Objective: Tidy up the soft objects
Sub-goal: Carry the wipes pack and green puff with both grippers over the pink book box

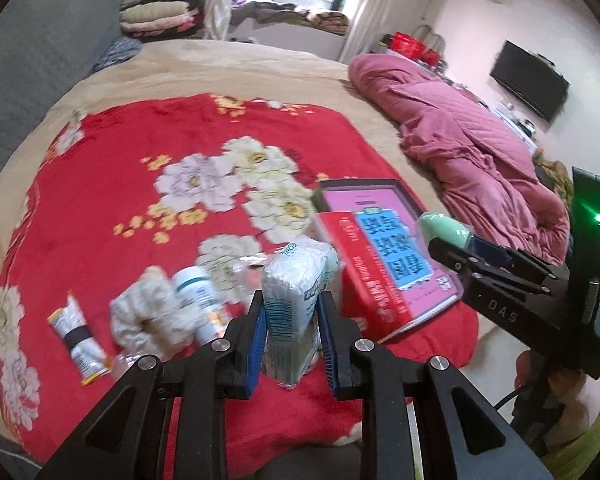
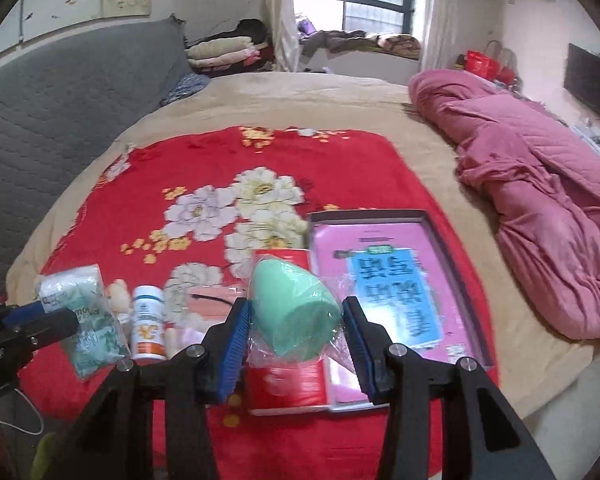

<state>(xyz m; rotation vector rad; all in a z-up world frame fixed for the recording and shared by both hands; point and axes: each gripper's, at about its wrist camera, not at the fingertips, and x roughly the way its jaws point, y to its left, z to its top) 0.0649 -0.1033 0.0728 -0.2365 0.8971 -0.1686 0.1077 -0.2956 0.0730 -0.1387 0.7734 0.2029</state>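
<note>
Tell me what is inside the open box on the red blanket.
The open box holds a pink sheet with a blue label. Anything beneath that sheet is covered.

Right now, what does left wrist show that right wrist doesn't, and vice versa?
Left wrist only: the tube lying left of the fluffy cream item, and a wall-mounted TV seen face-on.

Right wrist only: the full open tray with its pink sheet, and a cable on the floor at lower left.

Both: left gripper shut on the cotton pad pack, right gripper shut on the wrapped green sponge, the white bottle, the red floral blanket, and the pink quilt.
</note>
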